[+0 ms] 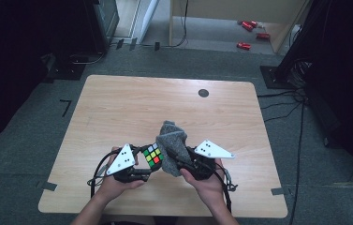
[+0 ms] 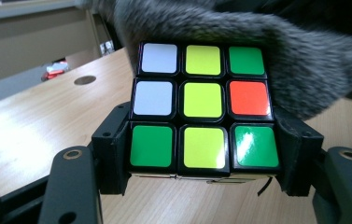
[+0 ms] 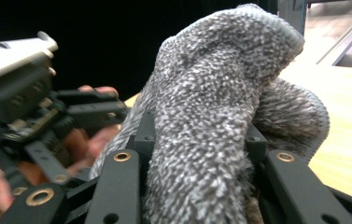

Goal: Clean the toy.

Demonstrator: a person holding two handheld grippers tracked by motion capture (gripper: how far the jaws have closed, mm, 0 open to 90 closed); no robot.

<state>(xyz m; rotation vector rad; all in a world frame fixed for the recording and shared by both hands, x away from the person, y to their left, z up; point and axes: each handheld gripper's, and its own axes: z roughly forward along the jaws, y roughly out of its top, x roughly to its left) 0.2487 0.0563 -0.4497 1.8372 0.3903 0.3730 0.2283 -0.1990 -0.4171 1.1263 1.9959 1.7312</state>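
A scrambled puzzle cube (image 1: 153, 156) with green, yellow, white and red stickers is held above the front of the table. My left gripper (image 1: 147, 165) is shut on the cube (image 2: 201, 112), its black jaws pressing on the two lower sides. A fuzzy grey cloth (image 1: 172, 145) is bunched up right beside the cube, and my right gripper (image 1: 180, 161) is shut on it. In the right gripper view the cloth (image 3: 215, 107) bulges up between the jaws, with the left gripper (image 3: 29, 107) and a hand behind it. The cloth (image 2: 276, 51) drapes against the cube's far and right sides.
The light wooden table (image 1: 118, 108) has a round dark cable hole (image 1: 203, 93) near its back edge. Red items (image 1: 249, 28) lie on the floor beyond it. Dark equipment stands (image 1: 300, 47) and cables flank the table.
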